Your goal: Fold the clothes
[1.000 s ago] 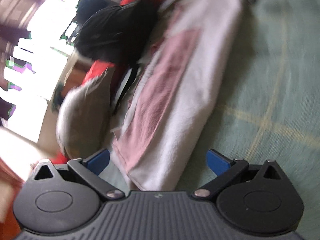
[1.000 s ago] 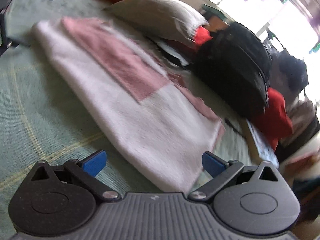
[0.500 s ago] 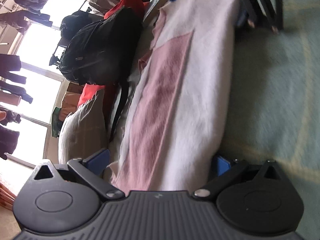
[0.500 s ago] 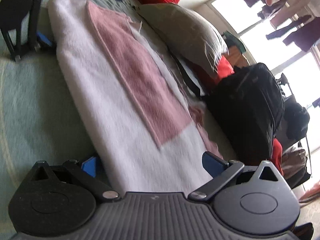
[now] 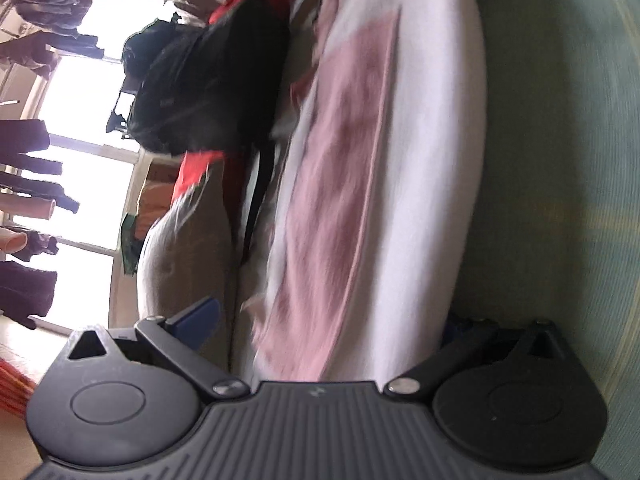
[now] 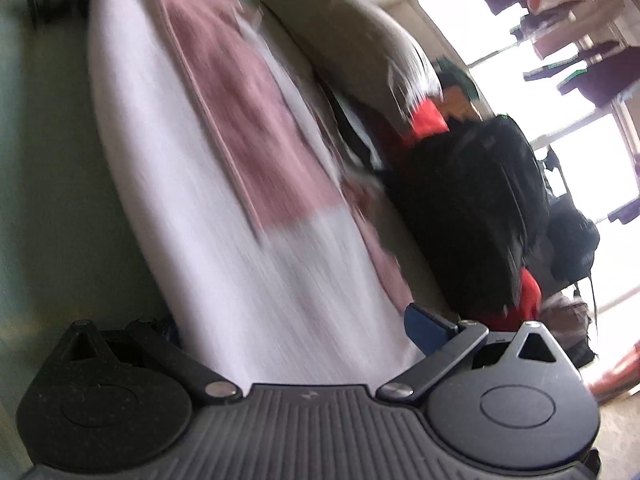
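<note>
A long white cloth (image 5: 424,168) with a pink panel (image 5: 340,168) lies folded lengthwise on the green bedspread (image 5: 560,160). My left gripper (image 5: 328,320) is open and straddles one short end of it. Its left blue pad (image 5: 200,318) shows, while the right one sits tucked under the cloth's edge. From the opposite end, the same cloth (image 6: 168,152) and pink panel (image 6: 248,132) run away from my right gripper (image 6: 296,324). That gripper is also open, with the cloth's end between its fingers and only the right blue pad (image 6: 424,326) visible.
A black backpack (image 5: 208,80) (image 6: 472,208), a grey pillow (image 5: 180,248) (image 6: 352,48) and red fabric (image 5: 196,168) crowd the cloth's far long side. Bright windows with hanging clothes are behind. Bare green bedspread (image 6: 48,160) borders the near long side.
Both grippers have dropped low and pushed in onto the cloth's two short ends, which now lie between the fingers. The fingers have stayed wide apart throughout.
</note>
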A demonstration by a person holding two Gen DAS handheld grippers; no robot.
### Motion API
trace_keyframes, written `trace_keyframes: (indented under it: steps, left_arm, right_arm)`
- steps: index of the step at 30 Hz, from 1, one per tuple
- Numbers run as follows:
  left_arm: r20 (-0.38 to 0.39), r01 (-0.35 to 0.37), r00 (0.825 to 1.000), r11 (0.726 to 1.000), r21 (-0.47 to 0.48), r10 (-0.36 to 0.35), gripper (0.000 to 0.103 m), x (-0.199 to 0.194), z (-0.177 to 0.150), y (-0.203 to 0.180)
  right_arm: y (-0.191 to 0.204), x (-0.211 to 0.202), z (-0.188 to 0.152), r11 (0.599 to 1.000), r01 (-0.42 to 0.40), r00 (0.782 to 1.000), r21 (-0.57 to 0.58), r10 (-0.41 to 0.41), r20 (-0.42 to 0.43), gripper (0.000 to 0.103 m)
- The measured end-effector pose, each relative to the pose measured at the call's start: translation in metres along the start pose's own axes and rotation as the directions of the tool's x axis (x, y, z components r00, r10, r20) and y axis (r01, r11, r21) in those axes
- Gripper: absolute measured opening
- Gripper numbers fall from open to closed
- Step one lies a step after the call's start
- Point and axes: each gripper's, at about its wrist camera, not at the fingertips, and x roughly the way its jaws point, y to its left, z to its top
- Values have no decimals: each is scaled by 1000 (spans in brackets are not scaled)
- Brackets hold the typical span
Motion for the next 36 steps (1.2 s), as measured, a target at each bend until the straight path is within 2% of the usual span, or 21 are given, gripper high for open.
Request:
trace_keyframes:
  steps: [4,8,11,15,17,18,19,21,24,26,27,28,29,30,31,36]
  left_arm:
    - [-11,-8,1000,997,72,9,102,3,3,-7]
    - [28,-55,998,978,202,50,102,2,14,-24]
    - [36,-59,998,970,238,52,96,2,19,-31]
    - [36,-36,999,974,223,28,65,3,20,-38]
    - [35,-25,999,980,197,19,51,2,19,-42]
    - [35,-20,999,983,184,14,39,2,19,-44]
    - [33,-14,999,985,174,9,26,2,19,-46]
    - [25,-6,1000,985,175,2,16,-2,19,-52]
    - [33,-16,999,987,160,11,25,-3,23,-46]
    - [22,8,1000,994,112,-10,26,0,27,-37]
    - [24,2,1000,993,117,-4,23,2,27,-39]
    - [26,-5,1000,993,121,1,17,3,28,-42]
    - [28,-11,1000,992,126,7,15,4,29,-45]
    - [30,-18,999,992,126,14,11,5,29,-47]
    - [32,-28,999,993,116,24,10,4,29,-49]
    - [33,-35,999,996,85,32,9,2,28,-47]
  right_arm:
    - [0,6,2,1000,7,999,-26,-8,-37,103]
    - [15,5,8,997,21,1000,-77,-23,-21,102]
    - [26,4,12,993,32,999,-115,-33,-8,89]
    - [39,2,17,987,45,999,-157,-45,9,70]
    - [42,0,15,991,45,999,-129,-43,17,64]
    - [43,0,14,991,46,999,-125,-44,20,59]
    - [45,-1,14,991,49,999,-125,-46,24,58]
    - [49,-4,14,984,68,997,-163,-63,35,56]
    - [53,-6,16,960,107,994,-259,-94,63,62]
    - [55,-3,17,942,133,991,-309,-116,73,64]
    - [57,-2,17,934,141,989,-327,-123,76,63]
    - [62,-1,16,935,138,990,-328,-119,77,59]
    - [66,1,14,935,135,990,-329,-116,77,46]
    - [70,2,13,935,132,991,-329,-113,78,21]
    - [74,3,11,935,129,991,-330,-109,78,15]
    - [71,5,11,952,88,995,-292,-71,67,15]
